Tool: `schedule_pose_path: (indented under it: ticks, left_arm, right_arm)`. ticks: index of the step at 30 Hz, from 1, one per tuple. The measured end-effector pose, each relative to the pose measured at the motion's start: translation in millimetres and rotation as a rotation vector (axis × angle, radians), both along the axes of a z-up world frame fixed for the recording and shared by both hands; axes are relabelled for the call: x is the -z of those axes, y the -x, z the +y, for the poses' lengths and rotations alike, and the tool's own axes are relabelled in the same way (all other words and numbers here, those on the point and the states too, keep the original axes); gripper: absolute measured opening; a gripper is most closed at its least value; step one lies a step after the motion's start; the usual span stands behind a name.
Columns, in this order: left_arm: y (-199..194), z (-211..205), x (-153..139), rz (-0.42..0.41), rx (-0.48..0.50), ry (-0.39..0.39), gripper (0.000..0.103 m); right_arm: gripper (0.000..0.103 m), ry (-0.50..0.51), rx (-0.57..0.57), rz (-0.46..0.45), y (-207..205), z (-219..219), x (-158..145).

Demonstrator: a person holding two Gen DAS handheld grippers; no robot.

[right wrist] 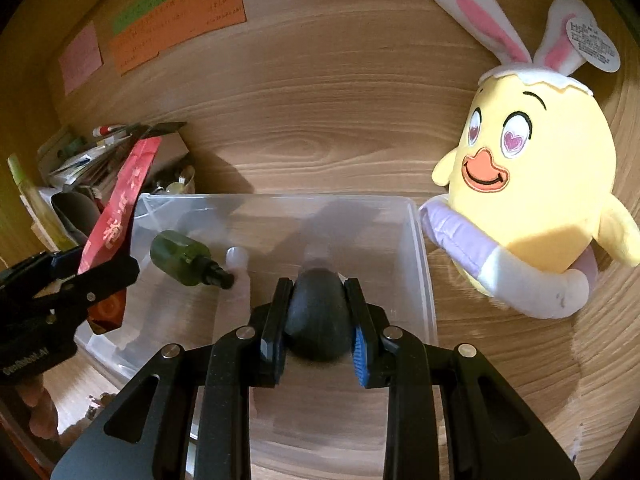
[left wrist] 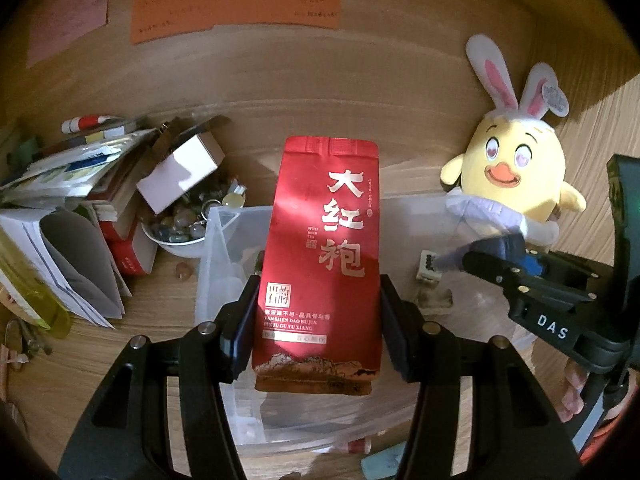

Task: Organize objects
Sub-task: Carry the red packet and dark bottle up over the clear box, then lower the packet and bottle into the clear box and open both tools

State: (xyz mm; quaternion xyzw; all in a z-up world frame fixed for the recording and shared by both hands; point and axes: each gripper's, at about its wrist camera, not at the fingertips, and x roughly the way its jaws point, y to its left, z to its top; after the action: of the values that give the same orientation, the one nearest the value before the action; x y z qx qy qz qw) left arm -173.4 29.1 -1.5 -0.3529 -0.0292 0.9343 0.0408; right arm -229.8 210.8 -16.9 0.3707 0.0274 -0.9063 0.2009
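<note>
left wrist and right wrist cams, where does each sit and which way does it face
Left wrist: on the left tongs, angled down at the clear bin; its fingers clamp a red tea bag; right tongs and fingers of a hand show at right.
Right wrist: on the right tongs, angled down into the bin; they clamp a dark egg-shaped thing; a green bottle lies inside.
Shared: bin, tea bag, yellow plush, wall notes.
</note>
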Motion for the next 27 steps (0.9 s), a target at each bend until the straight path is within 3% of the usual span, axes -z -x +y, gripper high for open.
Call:
schedule_pose_path:
  ticks: [15,20,22,27]
  left_arm:
    - [2,6,7,-0.029,0.023,0.029,0.055]
    - [-4,6,-1,-0.010,0.027,0.030,0.058]
    - [-8,5,-7,0.004,0.026,0.024,0.066]
    - [-21,2,-23,0.039,0.025,0.009,0.073]
  right_arm:
    - [0.026,-0.040,-0.003,0.007,-2,-3,2]
    - [0.046,-0.051,-0.028,0.026,-8,-7,0]
    - [0.051,-0.060,-0.034,0.047,-13,-10,-3]
    - [0.060,-0.081,-0.046,0.089,-24,-14,-11]
